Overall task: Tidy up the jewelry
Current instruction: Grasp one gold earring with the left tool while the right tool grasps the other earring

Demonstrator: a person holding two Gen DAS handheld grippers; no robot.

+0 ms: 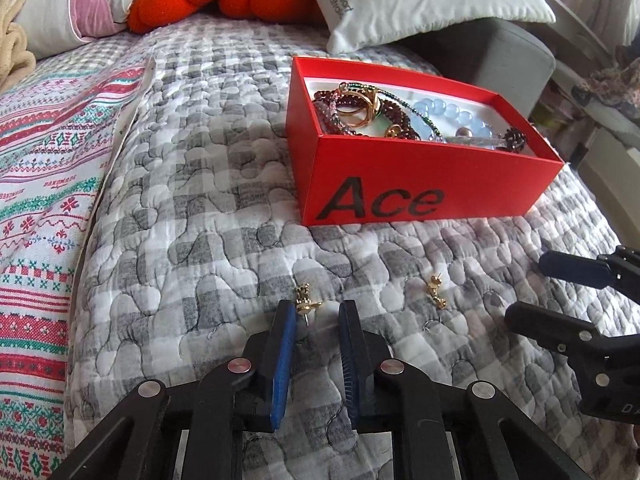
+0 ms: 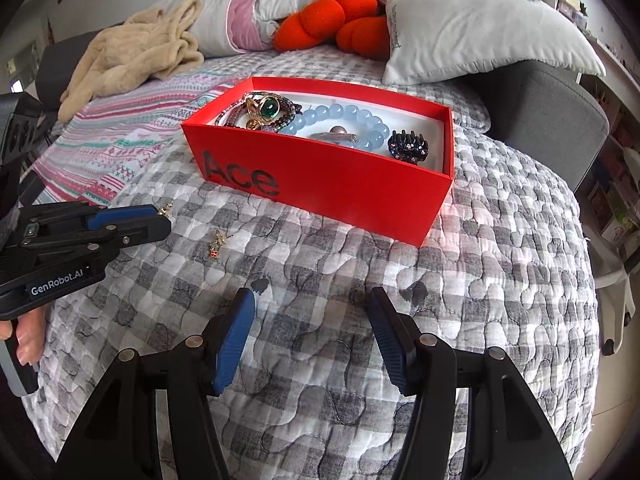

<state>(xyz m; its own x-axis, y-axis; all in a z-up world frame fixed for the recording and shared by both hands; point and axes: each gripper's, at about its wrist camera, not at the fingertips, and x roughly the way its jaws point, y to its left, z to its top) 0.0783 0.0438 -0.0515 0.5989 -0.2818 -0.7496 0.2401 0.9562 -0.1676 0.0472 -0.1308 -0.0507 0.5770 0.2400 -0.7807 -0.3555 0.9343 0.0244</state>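
left hand-held gripper [image 1: 318, 314] narrowed around an earring [image 1: 306, 300] on the bed [image 1: 200, 200], not yet clamped; second earring [image 1: 436, 290] just beside; box [image 1: 420, 188] beyond; right hand-held gripper [image 2: 312, 320] wide, empty.

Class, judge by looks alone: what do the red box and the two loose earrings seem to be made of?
Red box: probably matte cardboard, given its thin flat walls, sharp folded corners and printed "Ace". Earrings: gold-coloured shiny metal, with bright glints and a thin pin post; whether solid or plated cannot be told.
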